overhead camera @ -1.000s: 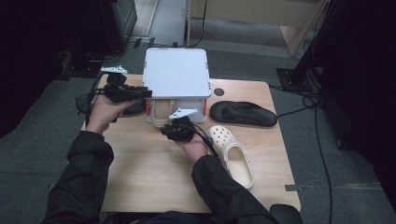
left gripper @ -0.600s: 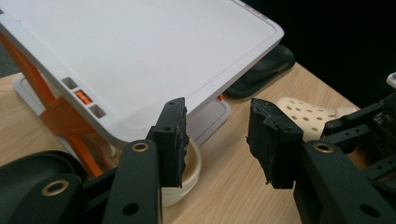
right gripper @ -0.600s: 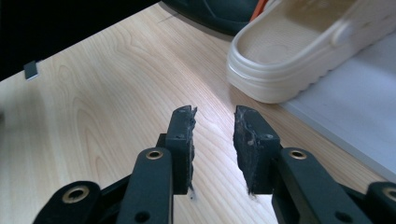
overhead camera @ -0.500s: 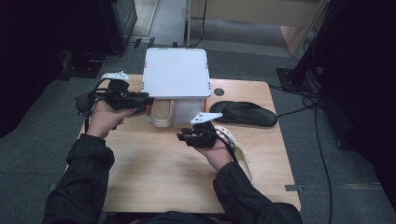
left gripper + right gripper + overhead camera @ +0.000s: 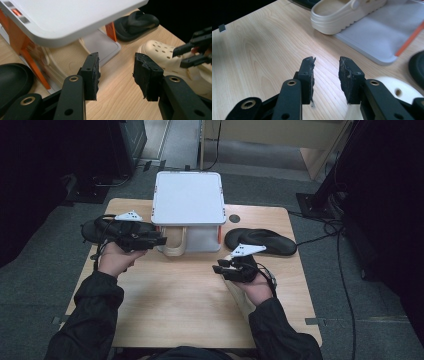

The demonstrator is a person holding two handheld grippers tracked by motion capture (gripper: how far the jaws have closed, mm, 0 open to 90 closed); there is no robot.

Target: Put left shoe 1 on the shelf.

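Left hand-held gripper, jaws just opening, nothing between them, sits beside cream clog on white rack's lower shelf. Right hand-held gripper, also just opening and empty, hovers over table above second cream clog; black shoe near.

1. A cream clog rests on the grey bottom shelf of a small rack with a white top and orange posts, at the middle of the table's far edge. Its end sticks out over the shelf's front edge.
2. A second cream clog, with round holes in its upper, lies flat on the table towards the right edge, in front of the rack and apart from it.
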